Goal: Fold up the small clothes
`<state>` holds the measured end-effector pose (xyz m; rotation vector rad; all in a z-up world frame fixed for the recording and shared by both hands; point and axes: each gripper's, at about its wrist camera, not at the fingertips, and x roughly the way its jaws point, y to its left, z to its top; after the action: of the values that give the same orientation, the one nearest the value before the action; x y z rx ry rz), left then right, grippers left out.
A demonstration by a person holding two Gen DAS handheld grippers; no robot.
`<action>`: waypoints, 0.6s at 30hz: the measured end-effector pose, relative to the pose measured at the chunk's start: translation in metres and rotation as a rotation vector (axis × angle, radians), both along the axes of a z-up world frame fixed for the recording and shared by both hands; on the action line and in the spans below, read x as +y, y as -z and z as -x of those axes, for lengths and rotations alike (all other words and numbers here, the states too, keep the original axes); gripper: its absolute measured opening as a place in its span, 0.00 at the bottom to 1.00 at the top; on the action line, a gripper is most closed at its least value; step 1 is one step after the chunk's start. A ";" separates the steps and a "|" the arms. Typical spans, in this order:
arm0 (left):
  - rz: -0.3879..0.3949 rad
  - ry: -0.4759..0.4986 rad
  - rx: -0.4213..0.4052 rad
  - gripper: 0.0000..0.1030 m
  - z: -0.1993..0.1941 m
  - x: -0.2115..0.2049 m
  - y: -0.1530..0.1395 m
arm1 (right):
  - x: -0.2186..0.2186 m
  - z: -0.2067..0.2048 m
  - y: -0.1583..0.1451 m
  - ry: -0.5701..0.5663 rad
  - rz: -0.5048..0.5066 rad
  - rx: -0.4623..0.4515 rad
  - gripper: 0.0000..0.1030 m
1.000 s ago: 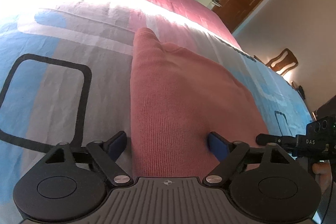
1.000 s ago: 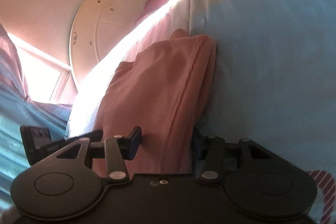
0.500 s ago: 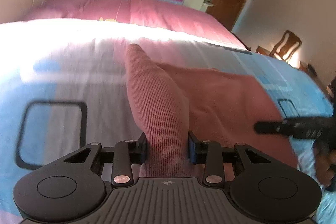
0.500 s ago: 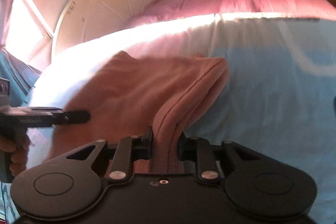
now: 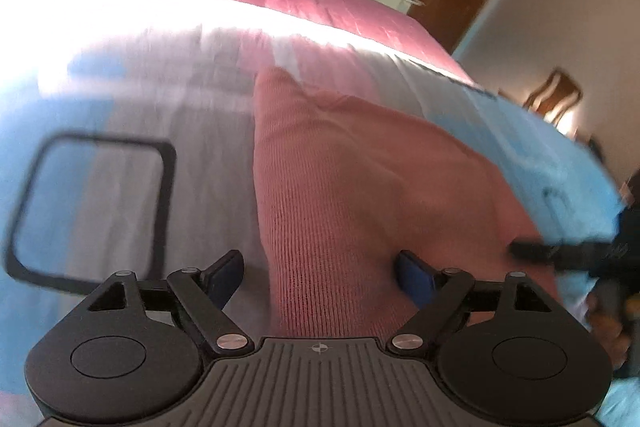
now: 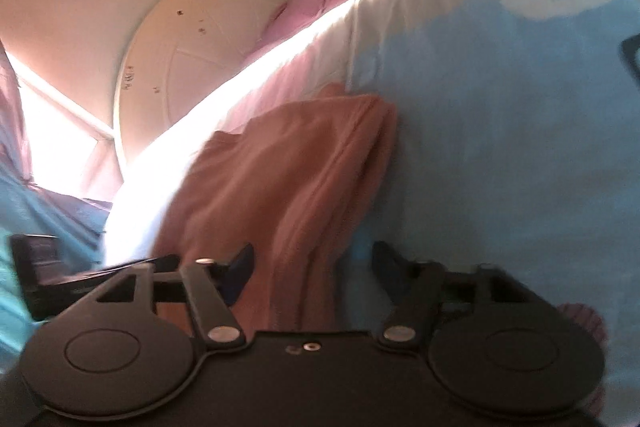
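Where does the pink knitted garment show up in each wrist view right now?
Left wrist: pink knitted garment fills the centre, running up from between the open left gripper.
Right wrist: centre-left, above the open right gripper.
Shared landmark: blue patterned bedspread.

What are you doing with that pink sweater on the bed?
A person is folding a small pink knitted garment on a bed with a blue and grey cover, using one set of tongs in each hand. Right now both the left tongs and the right tongs are open, each with an edge of the garment lying between its fingers, not pinched. The garment lies on the cover, looking already folded over at one edge.
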<state>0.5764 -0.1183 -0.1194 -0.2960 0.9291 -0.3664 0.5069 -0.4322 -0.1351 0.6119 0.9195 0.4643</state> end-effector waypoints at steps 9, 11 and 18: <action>-0.081 0.089 -0.119 0.35 0.021 -0.024 -0.025 | 0.059 0.014 -0.037 -0.023 0.343 -0.126 0.19; -0.068 0.100 -0.134 0.35 0.022 -0.017 -0.033 | 0.072 0.020 -0.053 -0.010 0.391 -0.165 0.19; -0.051 0.089 -0.184 0.35 0.037 0.054 -0.067 | 0.135 0.030 -0.093 -0.046 0.466 -0.242 0.19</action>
<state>0.5395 -0.0648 -0.0522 -0.1713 0.7705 -0.4433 0.4765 -0.2971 -0.0423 0.1068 0.7753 0.3385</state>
